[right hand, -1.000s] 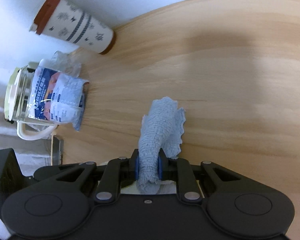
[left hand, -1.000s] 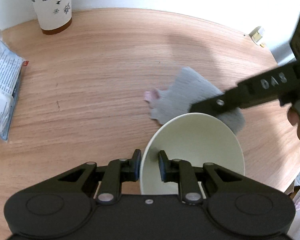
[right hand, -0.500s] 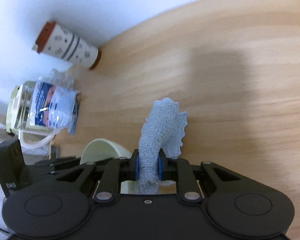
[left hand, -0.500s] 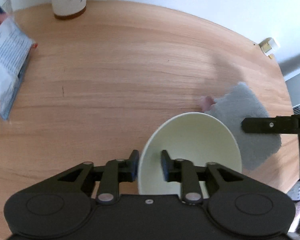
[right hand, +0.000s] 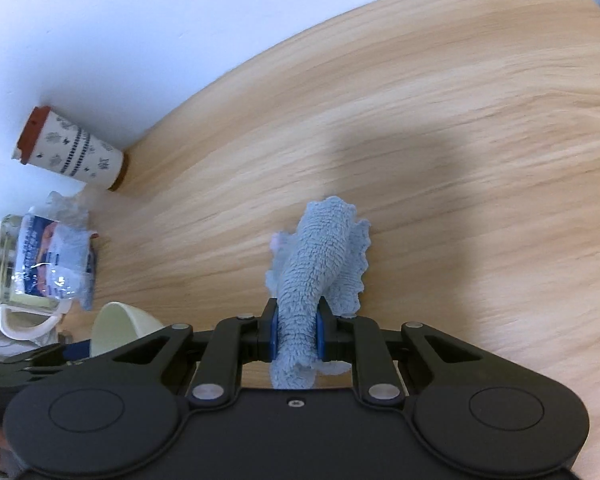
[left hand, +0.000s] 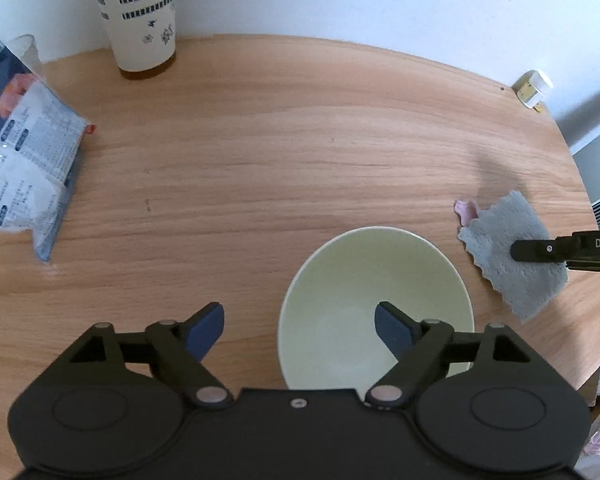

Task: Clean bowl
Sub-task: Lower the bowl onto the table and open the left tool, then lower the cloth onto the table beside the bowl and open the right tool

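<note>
left gripper now open; wooden table

A bowl sits on the counter, near its front edge. To the bowl's right, a cloth hangs over the counter. A tall cup stands at the back left by the wall. A plastic packet lies at the far left. A small jar sits at the back right edge.
</note>
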